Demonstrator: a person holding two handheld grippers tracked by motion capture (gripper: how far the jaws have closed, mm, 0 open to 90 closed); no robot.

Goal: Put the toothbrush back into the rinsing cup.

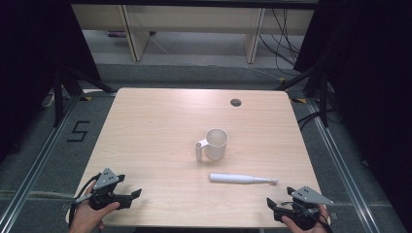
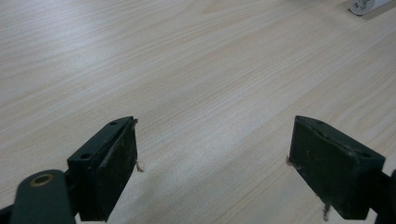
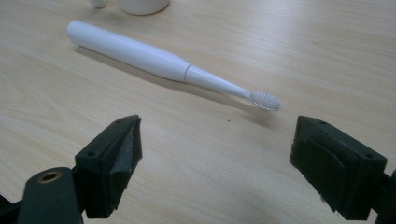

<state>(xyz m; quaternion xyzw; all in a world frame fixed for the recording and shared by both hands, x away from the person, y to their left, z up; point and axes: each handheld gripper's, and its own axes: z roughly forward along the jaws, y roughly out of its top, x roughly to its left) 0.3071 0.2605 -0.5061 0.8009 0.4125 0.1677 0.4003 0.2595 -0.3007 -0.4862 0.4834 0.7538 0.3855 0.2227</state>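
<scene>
Toothbrush (image 1: pixel 243 179) mid-table, right gripper (image 1: pixel 278 203) wide apart near front edge

Light wooden table (image 1: pixel 145 145), white mug (image 1: pixel 215 144), white electric toothbrush (image 1: pixel 240 179) lying flat

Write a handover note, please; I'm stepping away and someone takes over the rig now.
Left gripper: open, holding nothing, at the near left of the pale wooden table.
Right gripper: open, holding nothing, near right.
White electric toothbrush lies flat, bristles toward the right gripper.
White plastic mug with handle stands upright just beyond it.
Done: nothing grasped yet.
Left: probably pick up the toothbrush and put it in the mug.
</scene>
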